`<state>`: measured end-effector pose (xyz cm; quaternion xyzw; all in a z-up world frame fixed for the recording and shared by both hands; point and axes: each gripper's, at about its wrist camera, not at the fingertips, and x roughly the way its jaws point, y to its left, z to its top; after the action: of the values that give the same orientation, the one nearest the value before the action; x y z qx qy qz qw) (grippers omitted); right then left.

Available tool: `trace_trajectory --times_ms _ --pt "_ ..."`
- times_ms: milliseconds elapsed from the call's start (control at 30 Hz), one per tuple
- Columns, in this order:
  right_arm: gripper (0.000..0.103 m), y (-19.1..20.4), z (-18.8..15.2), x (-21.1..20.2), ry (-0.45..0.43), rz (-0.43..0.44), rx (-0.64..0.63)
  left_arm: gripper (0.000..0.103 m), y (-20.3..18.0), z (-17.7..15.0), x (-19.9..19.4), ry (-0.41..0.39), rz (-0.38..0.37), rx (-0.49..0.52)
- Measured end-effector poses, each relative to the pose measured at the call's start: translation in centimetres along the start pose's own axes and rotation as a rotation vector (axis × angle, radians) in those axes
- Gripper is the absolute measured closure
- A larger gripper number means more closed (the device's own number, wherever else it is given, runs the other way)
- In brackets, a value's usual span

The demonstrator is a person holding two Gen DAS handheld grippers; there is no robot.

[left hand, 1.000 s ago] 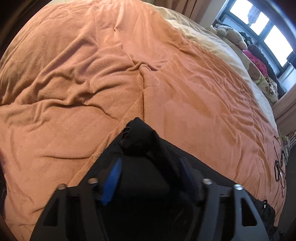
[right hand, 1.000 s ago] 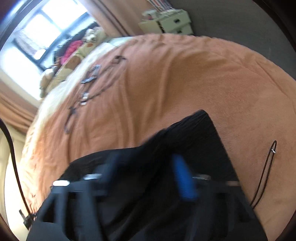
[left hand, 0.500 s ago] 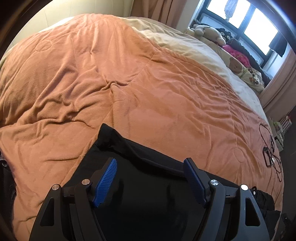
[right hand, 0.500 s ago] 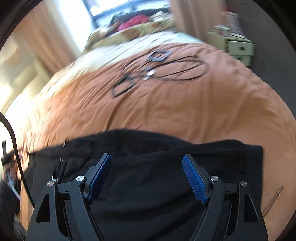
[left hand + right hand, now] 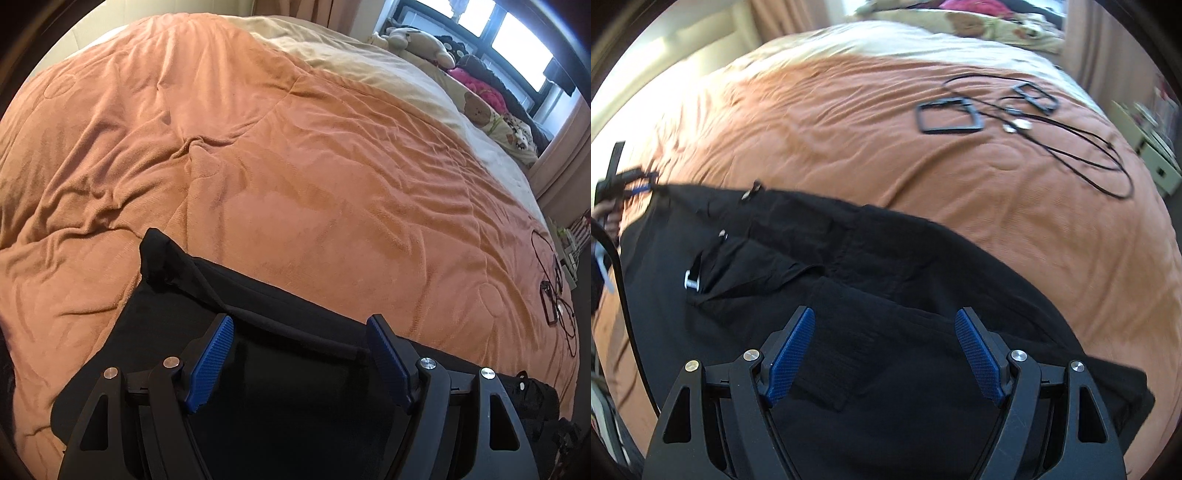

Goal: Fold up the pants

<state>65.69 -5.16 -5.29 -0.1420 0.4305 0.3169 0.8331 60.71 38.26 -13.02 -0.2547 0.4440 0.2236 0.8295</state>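
A: Both sets of fingers, left gripper and right gripper, are spread and released; nothing is grasped. The black pants are laid on the bed, beneath and ahead of the fingers.

B: A single layer could be pinched, so the fold gets skewed. The hem nearest the fingers is hidden.

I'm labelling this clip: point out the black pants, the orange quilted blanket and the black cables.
black pants (image 5: 886, 266), right wrist view, creased middle of the fabric.
orange quilted blanket (image 5: 314, 177), left wrist view, bare wrinkled centre.
black cables (image 5: 1082, 158), right wrist view, looped cord.
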Motion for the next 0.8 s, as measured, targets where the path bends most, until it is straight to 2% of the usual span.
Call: trace_trajectory --times_ms 200,233,300,333,433,467,500,533,600,667,800 --pt "0.025 2.9 1.5 3.4 0.066 0.002 -0.166 0.028 0.3 0.1 1.7 0.025 0.007 -0.008" --pt "0.028 3.2 1.7 4.1 0.081 -0.003 -0.192 0.029 0.4 0.2 1.9 0.03 0.009 -0.015" --pt "0.039 3.2 2.3 5.8 0.134 0.0 -0.208 0.035 0.6 0.3 2.3 0.035 0.027 -0.018" --pt "0.04 3.3 2.5 6.5 0.151 0.008 -0.214 0.037 0.7 0.3 2.6 0.041 0.032 -0.019" --pt "0.041 3.7 2.7 8.0 0.191 0.039 -0.232 0.053 1.3 0.1 3.3 0.069 0.025 -0.048" --pt "0.041 3.9 2.6 8.4 0.198 0.045 -0.237 0.061 1.6 0.0 3.5 0.074 0.028 -0.054" --pt "0.046 4.0 2.6 8.6 0.201 0.045 -0.245 0.07 1.8 -0.1 3.5 0.076 0.039 -0.058" --pt "0.05 4.2 2.5 8.8 0.2 0.041 -0.255 0.075 1.9 -0.2 3.6 0.074 0.048 -0.059" --pt "0.072 5.0 2.3 8.8 0.184 0.015 -0.292 0.097 2.3 -0.3 3.6 0.075 0.038 -0.071" --pt "0.083 5.8 2.0 8.5 0.165 -0.012 -0.33 0.099 2.9 -0.4 3.3 0.082 0.011 -0.119" --pt "0.087 7.0 2.2 7.3 0.099 -0.062 -0.353 0.101 3.0 -0.4 2.4 0.064 0.008 -0.124"
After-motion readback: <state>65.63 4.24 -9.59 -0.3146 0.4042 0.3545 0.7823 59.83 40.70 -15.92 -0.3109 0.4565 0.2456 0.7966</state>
